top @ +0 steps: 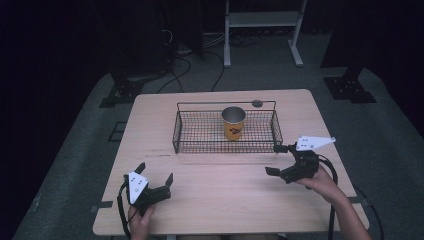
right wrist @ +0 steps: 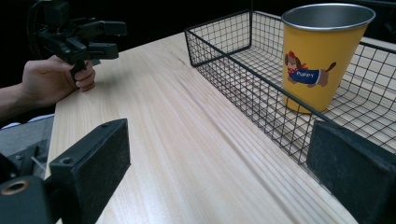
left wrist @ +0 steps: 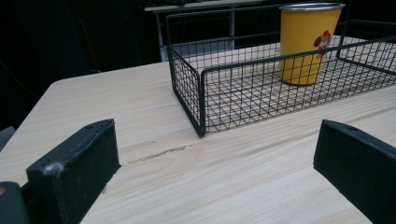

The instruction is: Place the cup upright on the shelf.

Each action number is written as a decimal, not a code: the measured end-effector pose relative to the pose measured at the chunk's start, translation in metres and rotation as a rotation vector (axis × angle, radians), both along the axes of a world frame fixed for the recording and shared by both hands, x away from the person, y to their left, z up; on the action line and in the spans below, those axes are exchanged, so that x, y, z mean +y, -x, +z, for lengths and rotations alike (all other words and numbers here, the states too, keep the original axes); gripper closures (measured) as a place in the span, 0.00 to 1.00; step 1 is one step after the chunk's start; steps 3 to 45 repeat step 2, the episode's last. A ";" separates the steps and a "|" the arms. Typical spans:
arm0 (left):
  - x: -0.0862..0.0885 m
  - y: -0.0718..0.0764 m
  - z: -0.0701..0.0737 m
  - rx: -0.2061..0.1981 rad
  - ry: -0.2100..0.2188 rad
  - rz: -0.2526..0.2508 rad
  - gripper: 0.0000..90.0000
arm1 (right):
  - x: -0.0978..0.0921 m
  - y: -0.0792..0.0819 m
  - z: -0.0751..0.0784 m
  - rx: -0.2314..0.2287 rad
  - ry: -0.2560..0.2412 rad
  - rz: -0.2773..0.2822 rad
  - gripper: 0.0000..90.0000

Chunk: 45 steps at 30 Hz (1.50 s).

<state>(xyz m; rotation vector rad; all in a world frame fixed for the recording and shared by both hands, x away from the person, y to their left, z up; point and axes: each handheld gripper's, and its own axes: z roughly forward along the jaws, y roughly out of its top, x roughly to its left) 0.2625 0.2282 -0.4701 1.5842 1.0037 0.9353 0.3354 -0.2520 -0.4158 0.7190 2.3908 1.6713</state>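
Note:
A black wire basket (top: 200, 142) stands at the table's far middle. A yellow metal cup (top: 233, 123) with a cartoon dog printed on it stands upright inside, right of the basket's centre. My left gripper (top: 155, 171) hovers open near the front left of the table, apart from the basket. In the left gripper view the basket's near corner (left wrist: 201, 93) and the cup (left wrist: 306, 42) lie ahead of the empty, open gripper (left wrist: 215, 158). My right gripper (top: 273, 160) is open just off the basket's front right corner. The right gripper view shows the cup (right wrist: 317, 56) behind the basket wall (right wrist: 243, 79).
The wooden table (top: 215, 200) has bare surface between the two grippers. A small dark round disc (top: 257, 103) sits behind the basket. Past the table are a metal stand (top: 262, 30), floor cables (top: 180, 65) and dark stand bases (top: 350, 87).

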 end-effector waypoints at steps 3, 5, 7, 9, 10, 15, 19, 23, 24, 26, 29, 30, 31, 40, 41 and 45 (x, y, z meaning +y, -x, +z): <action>0.000 0.000 0.000 0.002 0.006 -0.001 0.00 | -0.001 0.010 -0.003 -0.011 -0.012 -0.011 0.06; 0.000 0.000 0.000 0.002 0.006 -0.001 0.00 | -0.001 0.010 -0.003 -0.011 -0.012 -0.011 0.06; 0.000 0.000 0.000 0.002 0.006 -0.001 0.00 | -0.001 0.010 -0.003 -0.011 -0.012 -0.011 0.06; 0.000 0.000 0.000 0.002 0.006 -0.001 0.00 | -0.001 0.010 -0.003 -0.011 -0.012 -0.011 0.06; 0.000 0.000 0.000 0.002 0.006 -0.001 0.00 | -0.001 0.010 -0.003 -0.011 -0.012 -0.011 0.06; 0.000 0.000 0.000 0.002 0.006 -0.001 0.00 | -0.001 0.010 -0.003 -0.011 -0.012 -0.011 0.06; 0.000 0.000 0.000 0.002 0.006 -0.001 0.00 | -0.001 0.010 -0.003 -0.011 -0.012 -0.011 0.06; 0.000 0.000 0.000 0.002 0.006 -0.001 0.00 | -0.001 0.010 -0.003 -0.011 -0.012 -0.011 0.06; 0.000 0.000 0.000 0.002 0.006 -0.001 0.00 | -0.001 0.010 -0.003 -0.011 -0.012 -0.011 0.06; 0.000 0.000 0.000 0.002 0.006 -0.001 0.00 | -0.001 0.010 -0.003 -0.011 -0.012 -0.011 0.06; 0.000 0.000 0.000 0.002 0.006 -0.001 0.00 | -0.001 0.010 -0.003 -0.011 -0.012 -0.011 0.06; 0.000 0.000 0.000 0.002 0.006 -0.001 0.00 | -0.001 0.010 -0.003 -0.011 -0.012 -0.011 0.06; 0.000 0.000 0.000 0.002 0.006 -0.001 0.00 | -0.001 0.010 -0.003 -0.011 -0.012 -0.011 0.06; 0.000 0.000 0.000 0.002 0.006 -0.001 0.00 | -0.001 0.010 -0.003 -0.011 -0.012 -0.011 0.06; 0.000 0.000 0.000 0.002 0.006 -0.001 0.00 | -0.001 0.010 -0.003 -0.011 -0.012 -0.011 0.06; 0.000 0.000 0.000 0.002 0.006 -0.001 0.00 | -0.001 0.010 -0.003 -0.011 -0.012 -0.011 0.06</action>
